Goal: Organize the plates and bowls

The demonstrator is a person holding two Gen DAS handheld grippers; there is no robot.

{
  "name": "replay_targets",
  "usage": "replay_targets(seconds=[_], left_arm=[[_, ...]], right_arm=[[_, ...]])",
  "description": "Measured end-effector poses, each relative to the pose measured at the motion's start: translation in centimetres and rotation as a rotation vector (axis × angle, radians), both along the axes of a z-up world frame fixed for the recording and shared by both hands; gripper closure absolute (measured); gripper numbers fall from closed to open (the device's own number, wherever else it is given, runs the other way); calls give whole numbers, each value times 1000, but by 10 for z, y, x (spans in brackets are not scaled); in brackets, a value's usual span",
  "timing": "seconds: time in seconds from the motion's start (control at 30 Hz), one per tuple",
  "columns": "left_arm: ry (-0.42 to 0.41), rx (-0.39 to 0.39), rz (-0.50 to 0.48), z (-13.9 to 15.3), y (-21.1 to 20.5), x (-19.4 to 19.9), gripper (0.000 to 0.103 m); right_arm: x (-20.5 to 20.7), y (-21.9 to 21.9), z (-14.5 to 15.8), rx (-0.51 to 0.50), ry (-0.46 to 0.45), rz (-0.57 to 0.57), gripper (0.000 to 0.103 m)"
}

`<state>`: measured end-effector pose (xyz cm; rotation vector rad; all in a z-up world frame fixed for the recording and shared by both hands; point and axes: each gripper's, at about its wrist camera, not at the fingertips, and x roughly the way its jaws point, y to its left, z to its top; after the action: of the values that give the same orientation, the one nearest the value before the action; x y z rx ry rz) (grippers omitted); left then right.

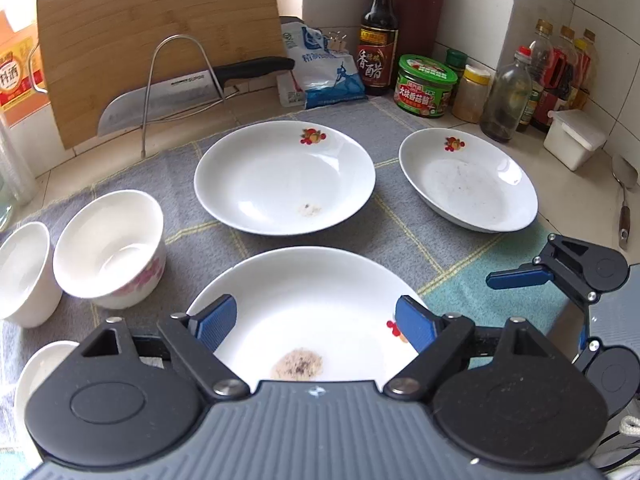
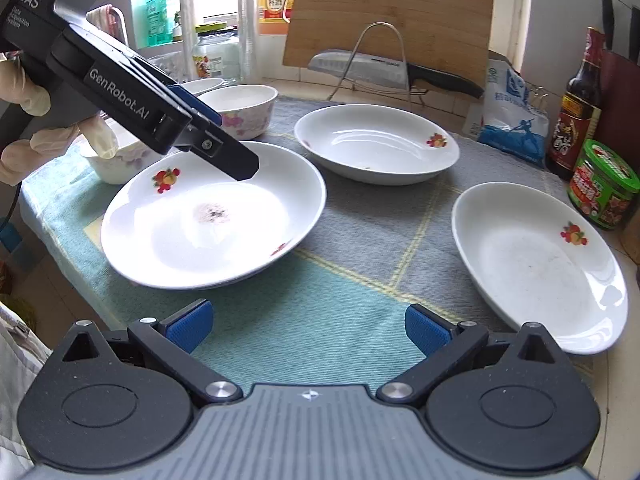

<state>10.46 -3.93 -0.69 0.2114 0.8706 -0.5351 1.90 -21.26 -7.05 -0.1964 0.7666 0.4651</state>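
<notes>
Three white plates with small fruit prints lie on a grey-green cloth. The near plate (image 1: pixel 320 300) (image 2: pixel 212 220) has a food stain. My left gripper (image 1: pixel 316 326) is open and hovers over its near edge, also seen from the side in the right wrist view (image 2: pixel 224 136). A middle plate (image 1: pixel 285 176) (image 2: pixel 376 144) and a right plate (image 1: pixel 468 180) (image 2: pixel 536 260) lie farther off. Two floral bowls (image 1: pixel 110 248) (image 1: pixel 24 272) stand left; a third bowl (image 1: pixel 40 376) is partly hidden. My right gripper (image 2: pixel 306 330) is open and empty above the cloth, its fingers also visible in the left wrist view (image 1: pixel 520 276).
A bamboo cutting board (image 1: pixel 160 40) and a cleaver (image 1: pixel 168 96) on a wire stand sit at the back. Sauce bottles (image 1: pixel 378 36), a green jar (image 1: pixel 426 84), a salt bag (image 1: pixel 324 68) and a white box (image 1: pixel 576 140) line the back right. A spatula (image 1: pixel 624 196) lies at the right.
</notes>
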Motion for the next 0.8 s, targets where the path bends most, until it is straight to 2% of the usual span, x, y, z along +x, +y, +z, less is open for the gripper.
replay_targets(seconds=[0.23,0.43,0.63,0.8], left_arm=[[1,27,24,-5,26,-7,17],[5,59,17,-7,39,5,17],[26,102,-18,-14,42,23,17],[80,124,-67,-25,39,41,17]], right_arm=[[-10,32,-8,-27,-2,56,0],[-10,50,-18,-46,-7,98,0],[-2,58,-23,-7,-25,105,0],[-3,58,-27,18,-68,121,0]])
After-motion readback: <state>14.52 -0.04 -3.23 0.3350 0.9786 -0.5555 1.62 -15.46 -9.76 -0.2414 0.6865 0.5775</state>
